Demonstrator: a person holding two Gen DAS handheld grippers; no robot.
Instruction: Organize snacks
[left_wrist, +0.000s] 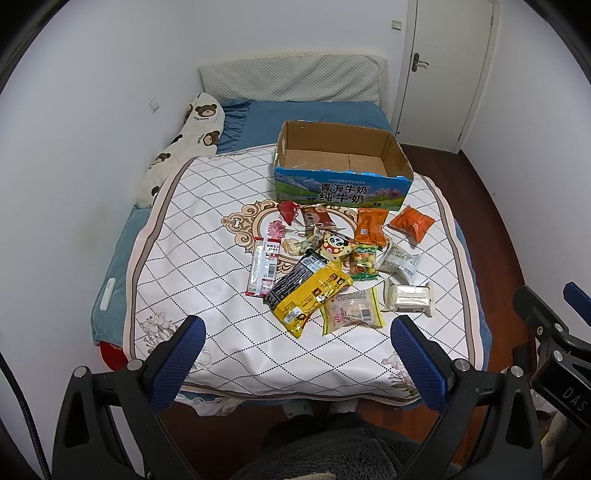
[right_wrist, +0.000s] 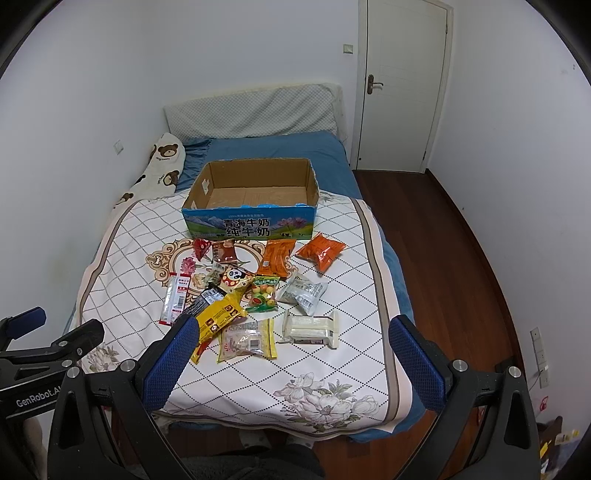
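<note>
So there's an open cardboard milk box (left_wrist: 341, 173) sitting upright on the far part of the bed, nothing inside it. The snacks are all loose in a pile just near of it: two orange packets (left_wrist: 412, 222) on the right, a long yellow bag (left_wrist: 312, 295) partly lying over a black one (left_wrist: 293, 278), a red-and-white strip pack (left_wrist: 263, 267) off to the left, a panda-print packet (left_wrist: 336, 246) in the middle, and a white wrapped bar (left_wrist: 408, 297) near right.

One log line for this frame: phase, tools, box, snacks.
phase: pre-grasp | left tool: open, empty | right tool: open, empty | open cardboard milk box: empty | loose snack packets: piled on quilt before box
</note>
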